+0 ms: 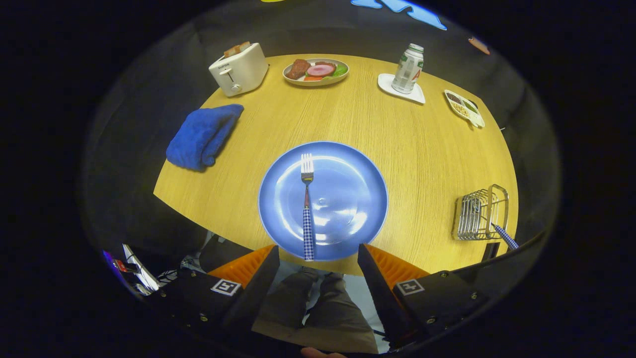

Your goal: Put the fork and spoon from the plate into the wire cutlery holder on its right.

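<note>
A: Where's the gripper?

B: Over the near edge of the table, fingers spread wide apart and holding nothing. The gap between them frames the near rim of the plate.

A: And the fork?

B: Lying on the plate, left of its centre, tines toward twelve o'clock and its checked handle toward six, the handle end just ahead of the fingers, closer to the left one.

A: The spoon?

B: A checked handle sticks out of the holder, leaning toward four o'clock. I can't see its bowl, so I can't swear it's the spoon.

A: Where's the holder?

B: At three o'clock from the plate, well apart from it, near the table's right edge.

A: Anything further out?

B: A blue cloth at ten o'clock from the plate. Beyond it a toaster with bread in it. At twelve, a dish of food. At one, a can on a white coaster, and a small snack tray toward two.
</note>
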Demonstrator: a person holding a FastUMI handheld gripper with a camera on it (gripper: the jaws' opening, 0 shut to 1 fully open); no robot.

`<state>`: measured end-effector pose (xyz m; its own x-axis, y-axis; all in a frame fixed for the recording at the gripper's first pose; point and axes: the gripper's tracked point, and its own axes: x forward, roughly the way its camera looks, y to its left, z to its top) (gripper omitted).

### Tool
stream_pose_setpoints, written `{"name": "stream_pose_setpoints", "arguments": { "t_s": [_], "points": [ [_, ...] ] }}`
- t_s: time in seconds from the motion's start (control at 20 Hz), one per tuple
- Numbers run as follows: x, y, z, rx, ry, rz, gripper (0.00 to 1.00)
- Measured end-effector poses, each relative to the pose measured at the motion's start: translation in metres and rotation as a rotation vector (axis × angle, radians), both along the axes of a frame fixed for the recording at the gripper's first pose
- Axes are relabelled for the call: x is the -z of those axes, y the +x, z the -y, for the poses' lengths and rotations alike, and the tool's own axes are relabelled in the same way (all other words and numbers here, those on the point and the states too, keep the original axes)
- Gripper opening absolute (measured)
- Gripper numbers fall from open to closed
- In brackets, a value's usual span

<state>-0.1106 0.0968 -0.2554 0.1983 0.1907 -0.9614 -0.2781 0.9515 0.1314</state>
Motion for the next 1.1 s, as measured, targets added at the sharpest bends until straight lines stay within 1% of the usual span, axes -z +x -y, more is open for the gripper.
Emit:
{"name": "stream_pose_setpoints", "arguments": {
  "t_s": [0.15, 0.45, 0.55, 0.6, 0.65, 0.75, 0.8, 0.85, 0.9, 1.0, 1.1],
  "points": [
    [0.012, 0.006, -0.01, 0.01, 0.004, 0.008, 0.98],
    [0.035, 0.012, -0.016, -0.008, -0.034, -0.011, 0.97],
    [0.044, 0.01, -0.02, -0.011, -0.038, -0.036, 0.94],
    [0.046, 0.008, -0.021, -0.011, -0.04, -0.048, 0.88],
    [0.049, 0.008, -0.022, -0.011, -0.04, -0.051, 0.88],
    [0.056, 0.007, -0.021, -0.01, -0.06, -0.077, 0.7],
    [0.059, 0.004, -0.02, -0.014, -0.069, -0.094, 0.68],
    [0.061, -0.002, -0.022, -0.025, -0.067, -0.106, 0.68],
    [0.061, 0.003, -0.022, -0.025, -0.067, -0.118, 0.53],
    [0.069, 0.0, -0.019, -0.033, -0.077, -0.149, 0.25],
    [0.071, -0.003, -0.019, -0.044, -0.082, -0.169, 0.25]
  ]
}}
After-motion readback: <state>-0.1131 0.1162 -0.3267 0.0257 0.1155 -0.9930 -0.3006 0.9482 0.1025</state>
